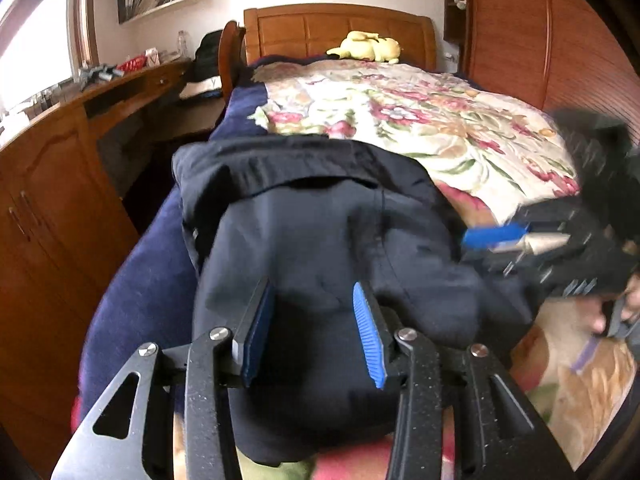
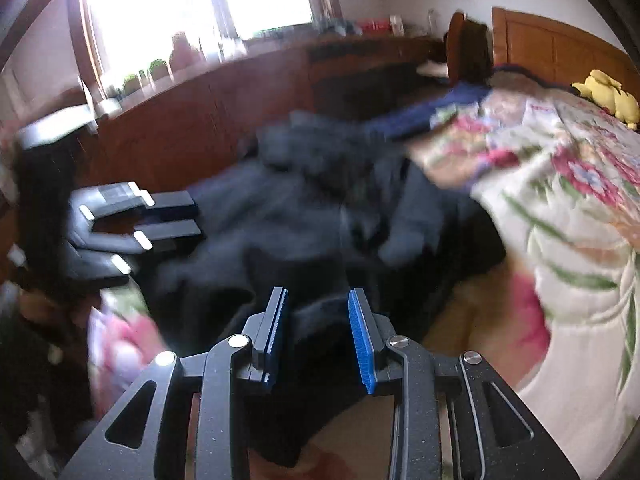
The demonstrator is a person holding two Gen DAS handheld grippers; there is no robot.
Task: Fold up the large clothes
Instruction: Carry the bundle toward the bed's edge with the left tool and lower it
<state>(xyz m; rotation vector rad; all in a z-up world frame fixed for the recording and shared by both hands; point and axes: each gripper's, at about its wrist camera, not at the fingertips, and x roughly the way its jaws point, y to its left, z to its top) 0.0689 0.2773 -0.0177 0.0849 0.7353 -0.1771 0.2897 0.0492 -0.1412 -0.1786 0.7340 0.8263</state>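
Two hand-held grippers are working over one dark garment (image 1: 304,216), which is lying bunched on the bed (image 1: 420,112) near its foot edge, over the floral quilt (image 1: 440,120). Its long axis is running roughly from the foot edge toward the wooden headboard (image 1: 340,26), waistband end farther away. The left hand-held gripper (image 1: 314,332) is hovering directly above the near end, jaws spread, fabric showing in the gap but not pinched. The right hand-held gripper (image 2: 318,336) is also standing released over dark cloth at the garment's right side, blurred by motion. Judging from this, the left one is nearer the garment's near end, so the next grasp probably belongs to it.
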